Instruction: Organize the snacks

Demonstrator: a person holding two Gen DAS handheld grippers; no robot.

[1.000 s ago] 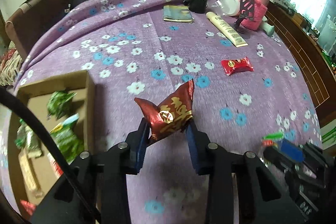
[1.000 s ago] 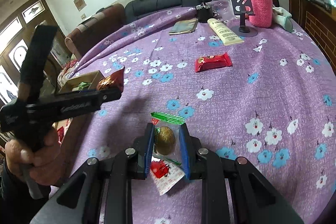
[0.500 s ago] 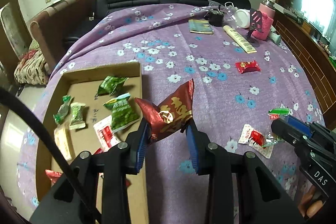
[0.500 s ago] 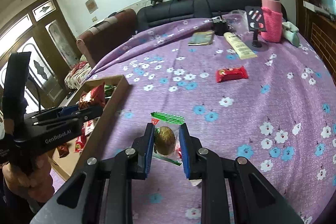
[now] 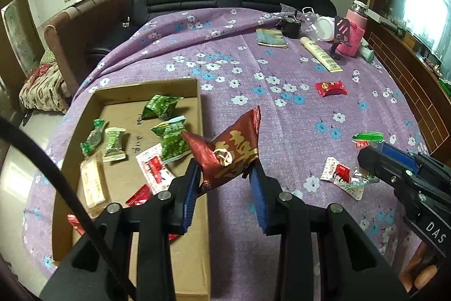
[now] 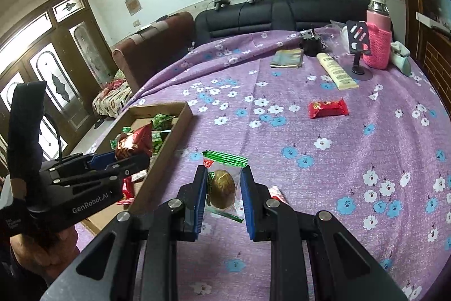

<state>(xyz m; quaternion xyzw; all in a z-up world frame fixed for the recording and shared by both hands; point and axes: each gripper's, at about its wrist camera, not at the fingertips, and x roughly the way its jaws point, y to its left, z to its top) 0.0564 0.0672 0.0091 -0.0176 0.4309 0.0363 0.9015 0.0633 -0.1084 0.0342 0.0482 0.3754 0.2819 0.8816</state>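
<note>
The cardboard box [image 5: 201, 114] is lying just left of both arms, the left gripper [image 5: 225, 174] clenching a red packet [image 5: 228, 151] at its right wall, while the right gripper [image 6: 222, 188], farther out, is gripping a wrapped egg [image 6: 222, 188].

A counter [image 5: 282, 131] draped in purple cloth with white and blue flowers carries everything. At its left edge lies a shallow cardboard box [image 5: 200, 114]. A red snack packet [image 5: 330, 88] sits mid-cloth, a white-and-red packet [image 5: 338, 174] nearer. Along the far side lie a booklet [image 5: 271, 37], a cream tube [image 5: 321, 54], a black phone stand [image 5: 339, 44] and a pink-sleeved bottle [image 5: 355, 33].
</note>
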